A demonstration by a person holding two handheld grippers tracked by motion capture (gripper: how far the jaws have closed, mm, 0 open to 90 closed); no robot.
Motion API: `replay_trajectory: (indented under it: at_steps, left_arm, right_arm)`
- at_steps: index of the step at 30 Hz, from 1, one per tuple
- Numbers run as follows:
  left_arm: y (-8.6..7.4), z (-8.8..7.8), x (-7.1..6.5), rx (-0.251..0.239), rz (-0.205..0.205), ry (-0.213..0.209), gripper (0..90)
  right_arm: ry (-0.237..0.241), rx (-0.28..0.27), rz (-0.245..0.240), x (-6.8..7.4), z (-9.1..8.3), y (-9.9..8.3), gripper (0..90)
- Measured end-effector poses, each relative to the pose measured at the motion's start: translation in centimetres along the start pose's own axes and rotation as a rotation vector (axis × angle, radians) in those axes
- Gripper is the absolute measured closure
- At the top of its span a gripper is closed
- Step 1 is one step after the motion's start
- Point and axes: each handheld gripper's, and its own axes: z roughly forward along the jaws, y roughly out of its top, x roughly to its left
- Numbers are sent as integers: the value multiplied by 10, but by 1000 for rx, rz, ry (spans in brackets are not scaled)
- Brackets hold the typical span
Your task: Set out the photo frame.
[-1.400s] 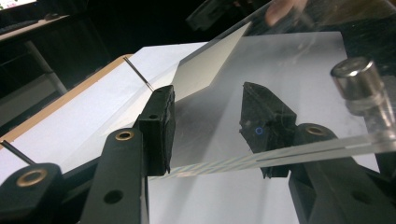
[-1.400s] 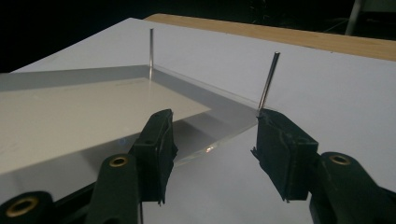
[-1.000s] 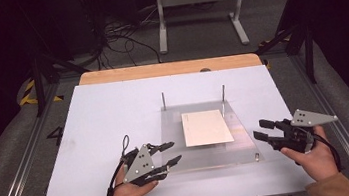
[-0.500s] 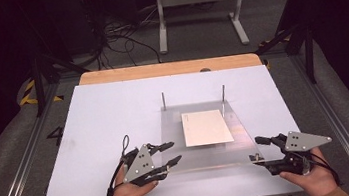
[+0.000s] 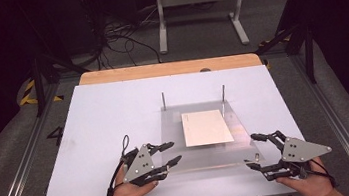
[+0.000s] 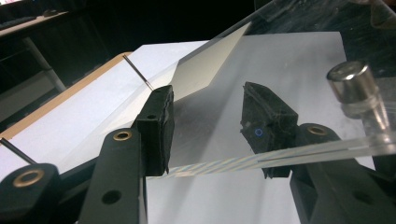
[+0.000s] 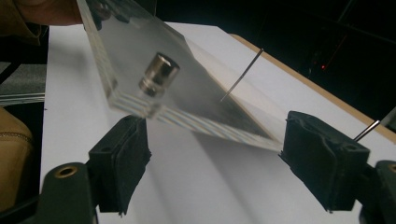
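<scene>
1. Clear plastic plate: flat on the white tabletop, between the two grippers; a pale card lies on it, beyond both sets of fingers.
2. Left gripper: high view places it at the plate's near left corner. Its own view adds that the fingers stand either side of the plate's edge, part-spread; whether they press it I cannot tell.
3. Right gripper: at the plate's near right corner. Its fingers are spread wide, having just been opening, with the plate's corner between and above them, untouched.
4. Metal stud: in the plate's corner, clear in the right gripper view; a mere speck from above.
5. Two thin upright pins: beyond the fingers, at the plate's far edge.
</scene>
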Motion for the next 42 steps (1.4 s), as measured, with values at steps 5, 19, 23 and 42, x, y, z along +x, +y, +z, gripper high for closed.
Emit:
replay_trajectory:
  at_steps: [5,19,23,42]
  left_arm:
    - [0,0,0,1,2,-1,532]
    - [0,0,0,1,6,0,532]
    - [0,0,-1,4,5,1,532]
    - [11,-2,9,-33,-22,19,545]
  right_arm:
    - [8,-18,-13,-2,7,1,242]
    - [19,-56,-20,-10,26,-4,369]
    - [4,-72,18,-13,24,-6,494]
    - [-40,-34,-62,-19,23,13,594]
